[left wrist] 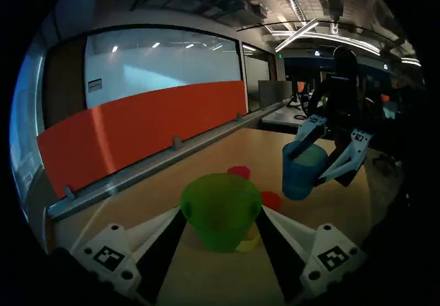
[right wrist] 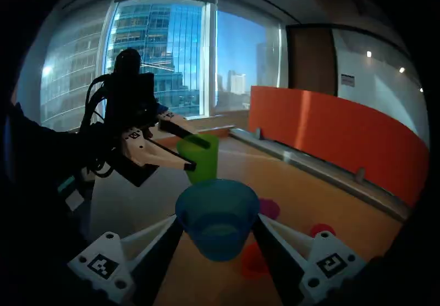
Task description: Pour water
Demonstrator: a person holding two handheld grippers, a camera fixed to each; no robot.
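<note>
Left gripper (left wrist: 221,213): jaws set narrow on a green cup (left wrist: 221,196), one finger each side, cup upright. Right gripper (right wrist: 217,220): jaws clamped on a blue cup (right wrist: 217,240), also upright, with what looks like a little water low inside. Both cups appear to be held above the counter (left wrist: 231,152), near each other but apart.

Risks as I see them:
- If I tilt the blue cup before its lip is over the green rim, the water lands on the counter.
- The tapered walls may slide in the jaws as the cup tips.
- A fast tilt could overshoot the far rim.
</note>
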